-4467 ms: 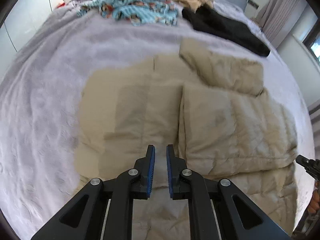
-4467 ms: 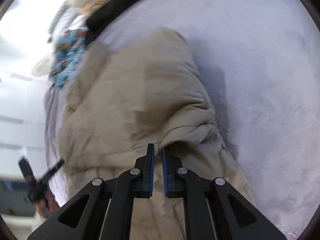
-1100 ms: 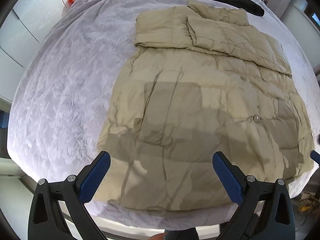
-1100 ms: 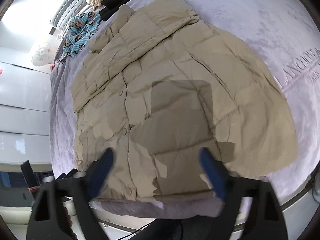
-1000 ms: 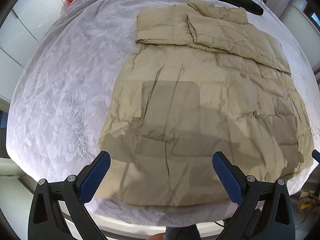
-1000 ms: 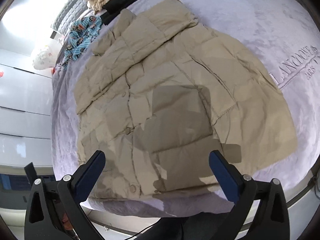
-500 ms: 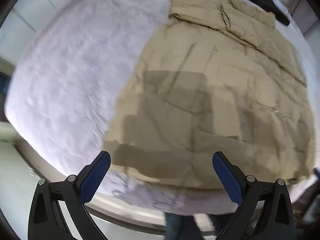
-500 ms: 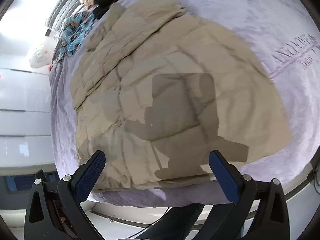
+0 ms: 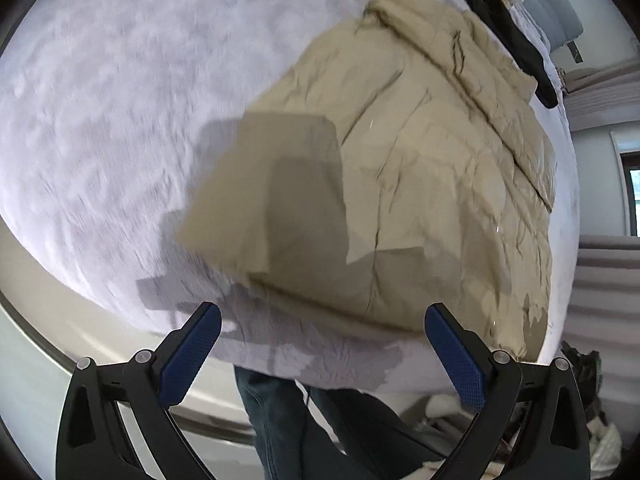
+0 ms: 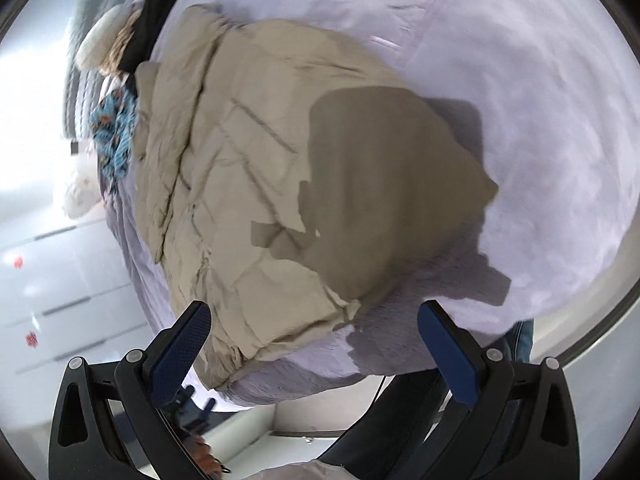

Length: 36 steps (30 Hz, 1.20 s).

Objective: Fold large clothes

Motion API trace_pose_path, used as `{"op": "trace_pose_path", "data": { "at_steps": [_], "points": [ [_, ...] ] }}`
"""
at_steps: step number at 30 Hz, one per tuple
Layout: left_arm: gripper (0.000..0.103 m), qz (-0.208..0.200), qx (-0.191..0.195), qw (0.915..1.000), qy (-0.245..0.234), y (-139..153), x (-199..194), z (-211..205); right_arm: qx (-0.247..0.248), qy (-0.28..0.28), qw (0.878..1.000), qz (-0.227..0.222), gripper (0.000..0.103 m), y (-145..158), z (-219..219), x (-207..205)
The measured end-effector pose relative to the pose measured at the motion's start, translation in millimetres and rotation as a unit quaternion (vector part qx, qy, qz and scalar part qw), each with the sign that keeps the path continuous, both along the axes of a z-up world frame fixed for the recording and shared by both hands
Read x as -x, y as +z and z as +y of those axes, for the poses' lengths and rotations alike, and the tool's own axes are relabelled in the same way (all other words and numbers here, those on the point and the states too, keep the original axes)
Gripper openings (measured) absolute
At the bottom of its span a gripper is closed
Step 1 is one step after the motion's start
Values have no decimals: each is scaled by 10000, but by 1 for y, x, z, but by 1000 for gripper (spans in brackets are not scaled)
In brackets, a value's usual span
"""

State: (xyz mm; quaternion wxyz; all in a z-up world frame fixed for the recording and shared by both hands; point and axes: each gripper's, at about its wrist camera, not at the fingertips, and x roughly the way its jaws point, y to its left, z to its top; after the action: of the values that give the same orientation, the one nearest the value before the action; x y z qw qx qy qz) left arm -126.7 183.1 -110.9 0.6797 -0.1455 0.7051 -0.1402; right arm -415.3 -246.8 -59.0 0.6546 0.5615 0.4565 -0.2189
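Note:
A beige quilted puffer jacket (image 9: 400,168) lies flat on the lilac bed cover (image 9: 100,100), sleeves folded across its top and hem at the bed's near edge. My left gripper (image 9: 320,354) is open and empty, hovering just off the bed edge below the hem's left corner. The same jacket (image 10: 260,168) fills the right wrist view, and my right gripper (image 10: 312,346) is open and empty too, just off the hem's right corner. Neither gripper touches the fabric.
A black garment (image 9: 516,44), a blue patterned cloth (image 10: 114,136) and a cream garment (image 10: 102,38) lie past the jacket's collar. A person's jeans-clad legs (image 9: 280,420) stand against the bed edge below the grippers. White cabinets (image 10: 48,280) line one side.
Both grippers, shut 4.5 s ago, opened wide and drew back to the bed's near edge. In the last half second each has swung outward and lower toward a hem corner.

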Motion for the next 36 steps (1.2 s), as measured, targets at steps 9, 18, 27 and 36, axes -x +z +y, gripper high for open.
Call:
{"op": "trace_pose_path", "data": {
  "at_steps": [9, 18, 27, 36],
  "points": [
    [101, 52, 392, 9991, 157, -23, -6, -21, -237, -237, 9994, -57, 103, -24, -1, 5],
    [15, -18, 408, 9990, -190, -21, -27, -46, -540, -758, 9942, -547, 102, -43, -7, -8],
    [15, -764, 836, 9928, -381, 40, -52, -38, -450, -906, 9935, -529, 9, -38, 2, -24],
    [15, -1868, 645, 9708, -1361, 126, -112, -78, 1042, 261, 9898, -940, 8, 79, 1, -102]
  ]
}}
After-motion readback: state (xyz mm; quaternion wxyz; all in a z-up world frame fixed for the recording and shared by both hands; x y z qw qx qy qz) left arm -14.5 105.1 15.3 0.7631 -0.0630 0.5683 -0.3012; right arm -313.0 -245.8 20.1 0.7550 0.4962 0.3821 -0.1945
